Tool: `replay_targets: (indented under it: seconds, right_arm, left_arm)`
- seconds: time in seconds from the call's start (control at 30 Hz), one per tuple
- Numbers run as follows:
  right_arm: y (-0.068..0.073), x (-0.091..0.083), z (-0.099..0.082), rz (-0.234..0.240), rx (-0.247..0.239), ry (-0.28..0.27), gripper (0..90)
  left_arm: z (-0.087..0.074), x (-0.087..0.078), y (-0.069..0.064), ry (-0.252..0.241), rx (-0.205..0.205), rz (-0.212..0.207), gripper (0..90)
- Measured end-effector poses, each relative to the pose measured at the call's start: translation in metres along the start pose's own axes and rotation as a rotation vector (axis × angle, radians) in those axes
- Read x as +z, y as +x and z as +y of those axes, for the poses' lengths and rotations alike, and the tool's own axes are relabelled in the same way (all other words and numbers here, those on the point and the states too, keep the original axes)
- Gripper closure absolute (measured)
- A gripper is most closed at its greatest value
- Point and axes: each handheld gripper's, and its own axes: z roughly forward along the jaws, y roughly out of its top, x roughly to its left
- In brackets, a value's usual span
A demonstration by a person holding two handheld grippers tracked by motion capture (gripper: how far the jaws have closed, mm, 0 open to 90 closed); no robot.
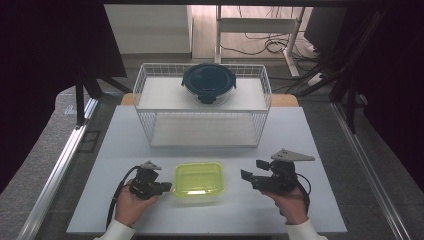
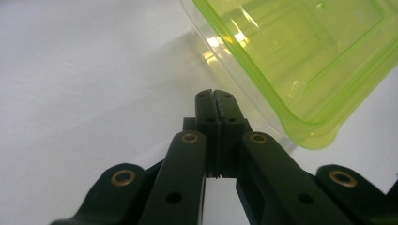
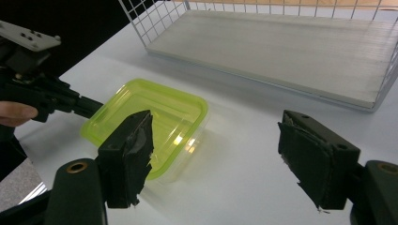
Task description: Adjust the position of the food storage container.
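Note:
A clear box with a yellow-green lid [image 1: 198, 181] lies on the white table [image 1: 125, 150] near its front edge, between both hands. My left gripper [image 1: 168, 187] is shut with nothing in it, its tips close by the box's left side. In the left gripper view the closed tips [image 2: 214, 96] lie just beside the box [image 2: 300, 61], apart from it. My right gripper [image 1: 251, 170] stands open to the right of the box, empty. In the right gripper view its wide-apart jaws frame bare table, with the box [image 3: 150, 122] behind the left jaw.
A white wire rack [image 1: 202, 107] with two shelves stands at the back of the table. On its upper shelf sits a round glass container with a dark lid [image 1: 208, 82]. Dark curtains hang at both sides.

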Motion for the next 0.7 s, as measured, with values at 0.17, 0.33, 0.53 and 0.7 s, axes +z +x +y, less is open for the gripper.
replay_targets:
  seconds: [0.17, 0.33, 0.53, 0.7]
  right_arm:
    - [0.0, 0.001, 0.0, 0.004, -0.007, 0.01, 26.5]
    - [-0.003, 0.005, -0.003, 0.018, 0.0, 0.033, 26.3]
    - [-0.003, 0.011, -0.005, 0.042, 0.006, 0.053, 25.8]
    - [-0.002, 0.014, -0.006, 0.059, 0.016, 0.06, 25.9]
  left_arm:
    - [-0.002, -0.013, -0.002, -0.063, -0.008, -0.007, 87.5]
    - [-0.002, -0.033, -0.006, -0.188, -0.046, 0.024, 62.0]
    - [0.0, -0.043, -0.012, -0.234, -0.069, -0.01, 33.1]
    - [0.0, -0.042, -0.011, -0.239, -0.091, -0.025, 26.7]
